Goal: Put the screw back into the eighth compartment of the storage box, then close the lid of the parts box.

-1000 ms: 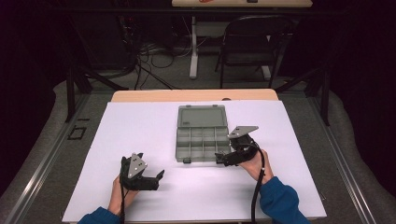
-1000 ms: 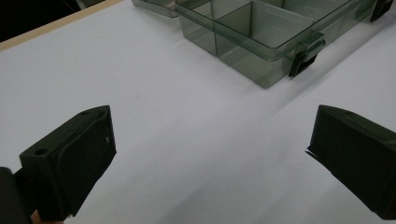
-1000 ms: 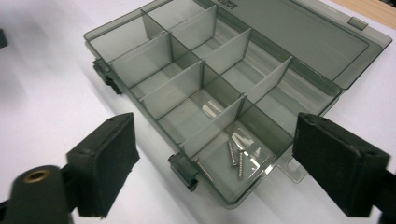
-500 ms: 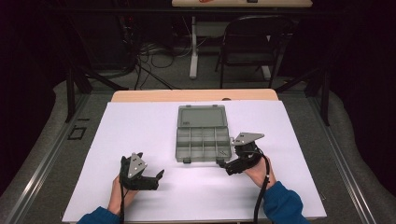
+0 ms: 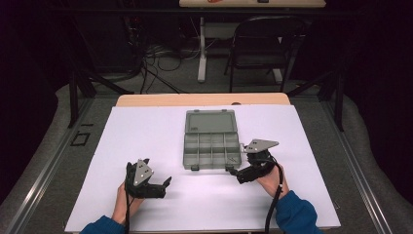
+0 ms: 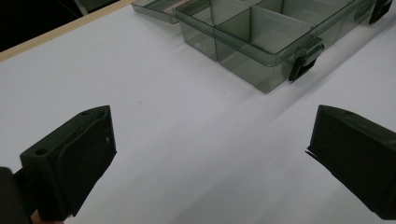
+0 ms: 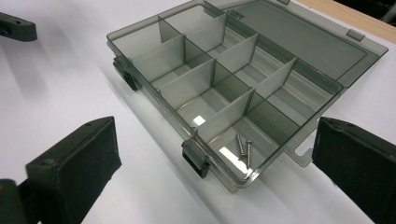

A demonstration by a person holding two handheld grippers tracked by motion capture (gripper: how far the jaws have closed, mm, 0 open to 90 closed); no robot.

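The left gripper (image 5: 168, 183) rests near the left front of the white counter (image 5: 136, 131). Its jaws are spread wide and nothing is between them. They point to the right, toward the box.

In the middle of the counter lies a see-through grey box (image 5: 212, 148). It is open. Its flat lid (image 5: 210, 121) lies on the far side, and the tray with little walls lies on the near side. With the lid folded back, the long way of the box runs from near to far. The tray's own long side runs left to right. Two dark latches (image 7: 196, 159) sit on its near edge. No writing can be read on it.

In the near right corner cell lie two small metal screws (image 7: 243, 150), side by side.

The right gripper (image 5: 233, 171) is just beside the near right corner of the box. Its jaws have just been opening and now stand wide apart, with nothing pinched. They point left and away, toward the tray.
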